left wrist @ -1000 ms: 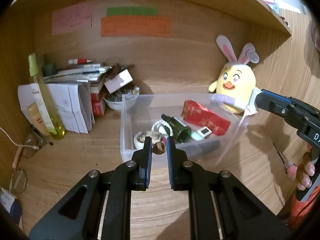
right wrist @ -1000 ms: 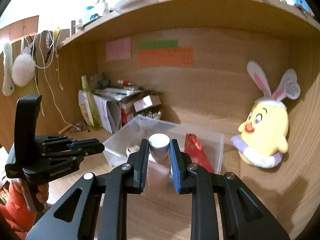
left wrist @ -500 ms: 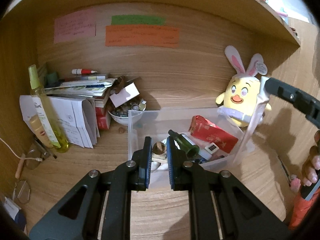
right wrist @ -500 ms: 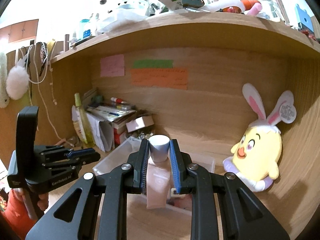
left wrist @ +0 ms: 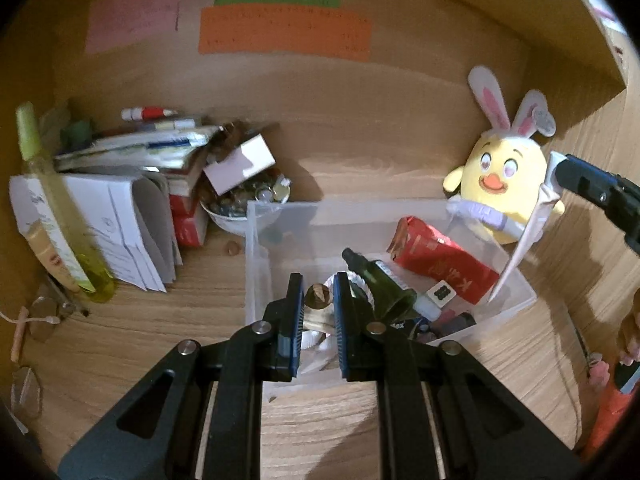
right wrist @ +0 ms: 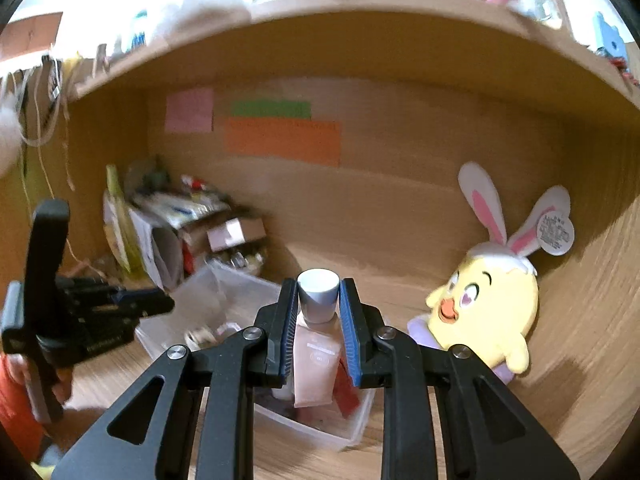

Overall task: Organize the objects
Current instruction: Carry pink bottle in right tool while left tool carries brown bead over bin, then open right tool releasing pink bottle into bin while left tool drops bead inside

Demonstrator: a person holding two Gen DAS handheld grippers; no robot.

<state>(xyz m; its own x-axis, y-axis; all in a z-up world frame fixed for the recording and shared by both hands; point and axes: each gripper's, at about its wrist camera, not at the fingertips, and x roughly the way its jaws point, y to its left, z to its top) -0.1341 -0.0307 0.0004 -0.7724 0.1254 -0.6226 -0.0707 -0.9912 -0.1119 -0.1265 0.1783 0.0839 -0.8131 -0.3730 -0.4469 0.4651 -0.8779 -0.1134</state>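
A clear plastic bin (left wrist: 256, 248) stands on the wooden desk and holds a red packet (left wrist: 440, 260), a dark green bottle (left wrist: 380, 280) and small items. My left gripper (left wrist: 316, 300) is shut on a small cork-stoppered glass bottle (left wrist: 317, 304), held over the bin's front left part. My right gripper (right wrist: 318, 300) is shut on the grey cap of a pink tube (right wrist: 314, 364) that hangs down over the bin (right wrist: 224, 292). In the left wrist view the right gripper (left wrist: 560, 178) holds the tube (left wrist: 520, 248) above the bin's right end.
A yellow chick plush with rabbit ears (left wrist: 504, 176) sits at the back right. Stacked papers and boxes (left wrist: 132, 184), a bowl of small items (left wrist: 240, 204) and a tall yellow bottle (left wrist: 56, 216) crowd the left. Coloured notes (left wrist: 280, 32) hang on the back wall under a shelf.
My right gripper has lifted the pink tube up above the bin. My left gripper has moved forward over the bin with the small corked bottle.
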